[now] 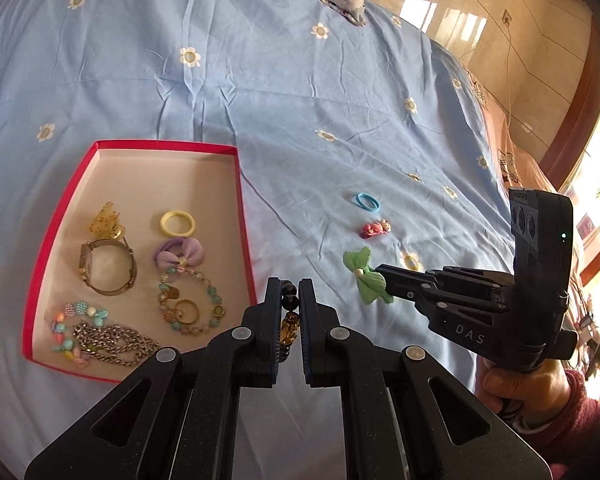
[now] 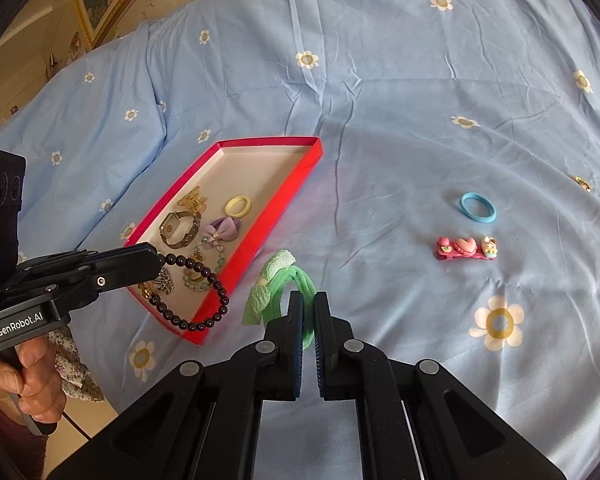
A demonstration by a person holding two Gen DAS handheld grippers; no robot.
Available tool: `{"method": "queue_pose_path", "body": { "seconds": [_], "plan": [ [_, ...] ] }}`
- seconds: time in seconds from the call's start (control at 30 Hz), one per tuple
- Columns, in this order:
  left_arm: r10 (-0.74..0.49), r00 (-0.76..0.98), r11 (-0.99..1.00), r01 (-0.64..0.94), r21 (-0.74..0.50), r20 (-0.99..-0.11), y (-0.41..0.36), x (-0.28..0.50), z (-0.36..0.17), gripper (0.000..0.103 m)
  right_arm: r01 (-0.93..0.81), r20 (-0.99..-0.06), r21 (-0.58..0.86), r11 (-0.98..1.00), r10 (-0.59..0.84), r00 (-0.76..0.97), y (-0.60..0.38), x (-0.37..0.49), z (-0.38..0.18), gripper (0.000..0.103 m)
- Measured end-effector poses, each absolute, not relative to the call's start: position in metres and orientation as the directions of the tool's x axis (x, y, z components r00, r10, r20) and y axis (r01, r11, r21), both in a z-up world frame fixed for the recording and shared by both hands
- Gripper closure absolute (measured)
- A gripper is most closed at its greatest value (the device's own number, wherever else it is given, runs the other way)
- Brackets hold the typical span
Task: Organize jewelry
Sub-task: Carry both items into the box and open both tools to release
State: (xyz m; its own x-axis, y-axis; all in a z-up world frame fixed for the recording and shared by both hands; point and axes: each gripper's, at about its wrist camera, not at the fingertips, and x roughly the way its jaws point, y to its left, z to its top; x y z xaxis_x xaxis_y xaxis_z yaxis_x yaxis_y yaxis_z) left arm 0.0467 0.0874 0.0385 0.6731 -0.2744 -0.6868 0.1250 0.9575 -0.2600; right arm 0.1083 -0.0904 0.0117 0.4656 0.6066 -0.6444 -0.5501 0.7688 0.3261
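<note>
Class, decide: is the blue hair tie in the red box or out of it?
Out: the blue hair tie lies on the bedsheet, right of the red box.

A red tray (image 1: 247,216) with a pale floor lies on the bed, holding a watch (image 1: 108,266), yellow ring (image 1: 177,223), purple bow (image 1: 180,257), bead bracelets and chain; a dark bead bracelet (image 2: 198,294) and green bow tie (image 2: 280,288) hang gripped, while a blue band (image 2: 477,207) and pink clip (image 2: 466,248) lie apart on the sheet.

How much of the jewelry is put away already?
Most of it: the watch and several bracelets lie in the red box. The left hand-held gripper holds black beads, the right hand-held gripper a green bow tie. A blue ring and pink clip remain outside.
</note>
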Motion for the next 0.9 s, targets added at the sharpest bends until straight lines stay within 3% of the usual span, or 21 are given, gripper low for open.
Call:
{"method": "queue_pose_path", "body": {
  "seconds": [0.43, 0.9],
  "plan": [
    [-0.204, 0.708, 0.957, 0.000, -0.289, -0.676, 0.147, 0.039, 0.036, 0.096, -0.648, -0.635, 0.316, 0.693, 0.663, 0.398, -0.027, 0.102, 0.024, 0.099],
    [-0.161, 0.691, 0.945, -0.097, -0.312, -0.704, 0.191, 0.040, 0.008, 0.096, -0.699, -0.692, 0.291, 0.653, 0.648, 0.318, 0.029, 0.101, 0.001, 0.098]
  ]
}}
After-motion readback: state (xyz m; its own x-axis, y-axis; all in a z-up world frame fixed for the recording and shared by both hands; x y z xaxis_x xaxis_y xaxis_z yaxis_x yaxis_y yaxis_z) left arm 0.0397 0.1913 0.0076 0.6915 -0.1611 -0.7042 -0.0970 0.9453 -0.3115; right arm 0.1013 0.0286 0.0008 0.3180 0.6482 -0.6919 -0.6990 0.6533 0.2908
